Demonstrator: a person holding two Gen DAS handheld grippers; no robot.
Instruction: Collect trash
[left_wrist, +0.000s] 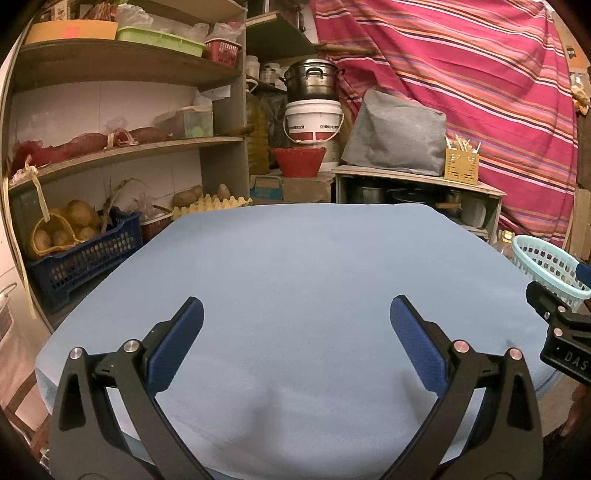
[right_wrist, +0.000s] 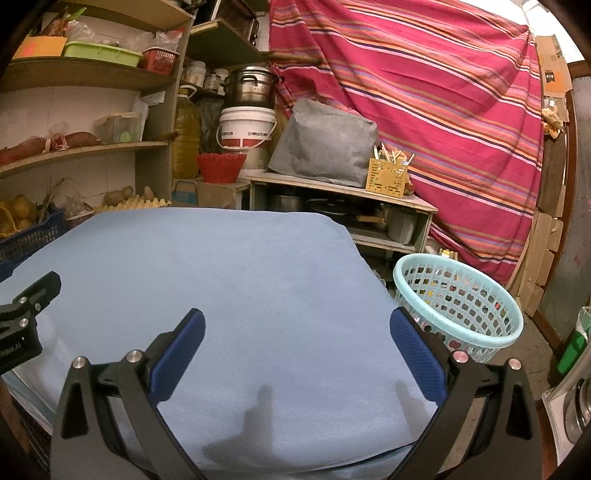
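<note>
Blue-padded fingers of our left gripper: spread wide, nothing between them, poised over the worktop, which wears a pale blue cloth. Our right gripper: fingers likewise parted and empty, over the same cloth; its shadow falls at 6 o'clock. We see each gripper at the edge of the other's view. Light turquoise perforated basket: on the floor just beside the worktop's right edge, at 3 o'clock from our right gripper; small coloured items show through its holes, too small to tell. Beyond, at 12 o'clock: white bucket under a metal pot, grey cover. At 10 o'clock: shelves, crate of potatoes. Striped red cloth hangs at 1 o'clock.
</note>
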